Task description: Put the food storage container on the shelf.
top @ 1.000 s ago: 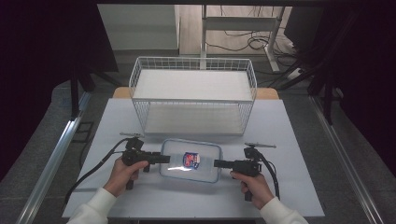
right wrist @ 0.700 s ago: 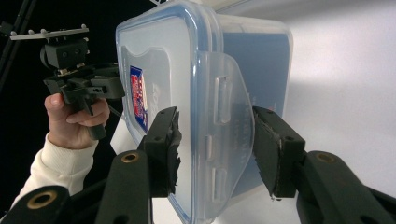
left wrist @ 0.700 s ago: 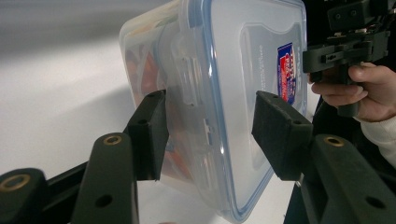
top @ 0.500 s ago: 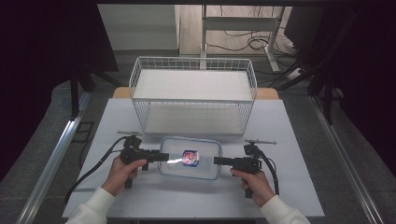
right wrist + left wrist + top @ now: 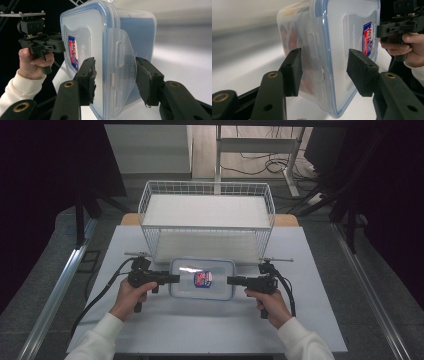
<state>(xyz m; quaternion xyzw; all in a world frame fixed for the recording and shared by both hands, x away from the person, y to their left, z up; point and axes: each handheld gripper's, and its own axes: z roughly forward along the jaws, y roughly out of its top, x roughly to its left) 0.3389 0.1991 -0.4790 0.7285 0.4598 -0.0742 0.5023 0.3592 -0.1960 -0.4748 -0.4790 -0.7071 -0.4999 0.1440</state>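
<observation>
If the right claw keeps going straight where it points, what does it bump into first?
The right claw would probably meet the side latch flap of the clear lidded box first; that flap already sits between its open jaws.

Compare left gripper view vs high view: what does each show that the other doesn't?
Left gripper view alone: the side latch flap on the container's end, standing between this gripper's open jaws, and reddish contents through the clear wall.

High view alone: the white wire basket behind the container, the white table, both sleeves, the floor and cables beyond.

Both: the clear container with its blue-rimmed lid and red-blue label, the left gripper at one end, the right gripper at the other.
</observation>
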